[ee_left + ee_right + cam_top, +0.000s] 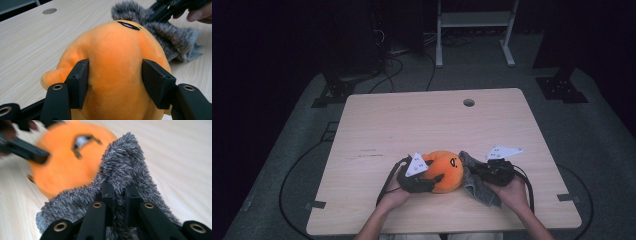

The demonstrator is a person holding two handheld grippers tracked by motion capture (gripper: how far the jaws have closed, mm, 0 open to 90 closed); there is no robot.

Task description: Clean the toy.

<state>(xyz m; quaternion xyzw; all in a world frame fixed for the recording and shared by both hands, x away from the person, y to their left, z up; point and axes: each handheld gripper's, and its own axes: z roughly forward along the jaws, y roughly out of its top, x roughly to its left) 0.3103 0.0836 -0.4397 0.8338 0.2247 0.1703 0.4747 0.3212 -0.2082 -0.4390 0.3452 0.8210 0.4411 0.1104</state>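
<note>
Left tool [115, 82] clamps orange plush [117, 65]; right tool [120, 195] pinches grey cloth [125, 170].

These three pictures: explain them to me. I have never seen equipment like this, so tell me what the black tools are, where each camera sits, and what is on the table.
A person sits at a wooden table with a hand-held clamp tool in each hand; each tool has two black jaws that squeeze together. The high view comes from a fixed camera above, looking down on the table. The other two come from small cameras riding on the tools, looking along their jaws. The left gripper presses its jaws on both sides of an orange plush toy. The right gripper is pinched shut on a fluffy grey cloth that lies against the toy. From above, toy and cloth sit near the table's front edge, between the two hands.
</note>
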